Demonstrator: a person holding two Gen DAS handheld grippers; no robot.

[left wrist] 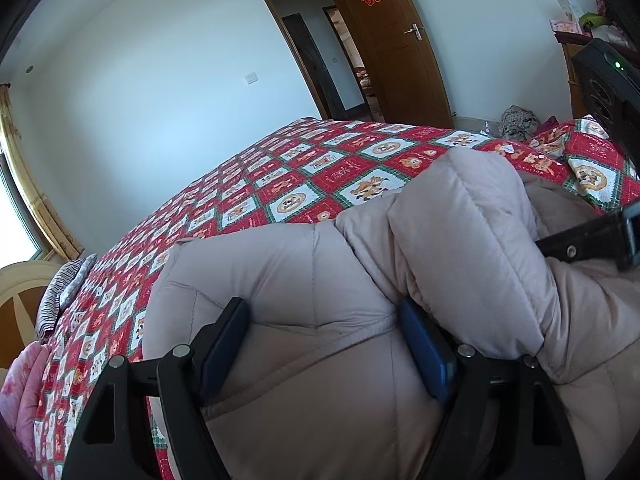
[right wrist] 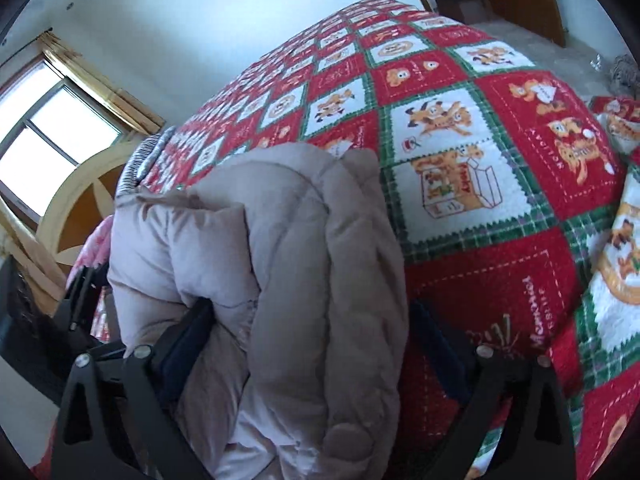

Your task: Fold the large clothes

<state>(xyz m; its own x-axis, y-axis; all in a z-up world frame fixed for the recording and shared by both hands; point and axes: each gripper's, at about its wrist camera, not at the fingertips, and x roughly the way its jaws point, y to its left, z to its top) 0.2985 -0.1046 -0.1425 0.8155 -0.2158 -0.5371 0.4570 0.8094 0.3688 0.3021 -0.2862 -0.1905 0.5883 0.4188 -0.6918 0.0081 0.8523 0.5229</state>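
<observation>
**Jacket between both sets of fingers, right one let go**

We had the beige puffer jacket (left wrist: 360, 320) bunched on the red patchwork quilt (left wrist: 280, 184) that covered the bed.

Left gripper (left wrist: 324, 344): fingers stood wide apart, blue pads at 9 and 3 o'clock of a fat quilted fold. Both pads (left wrist: 224, 344) sat against the fabric and the fold filled the whole gap, so we read it as a wide pinch on the jacket. A puffy rolled part rose at 1 o'clock of the fingers. At 3 o'clock of the frame a black finger (left wrist: 592, 240) of the other tool lay on the jacket.

Right gripper (right wrist: 312, 344): fingers spread wide. The jacket's thick rolled edge (right wrist: 320, 260) ran up the middle of the gap from 6 to 12 o'clock. The 9 o'clock pad (right wrist: 188, 340) was touching or half buried in the fabric; the 3 o'clock pad (right wrist: 440, 344) stood clear of it, with bare quilt showing behind. No squeeze, so we called it released, jacket resting between the fingers.

In the right wrist view the jacket ended at 12 o'clock of the fingers, quilt beyond it. Headboard (right wrist: 80, 208) and window (right wrist: 52, 120) sat at 9 to 10 o'clock; in the left view the open wooden door (left wrist: 392, 40) was at 12 o'clock.
</observation>
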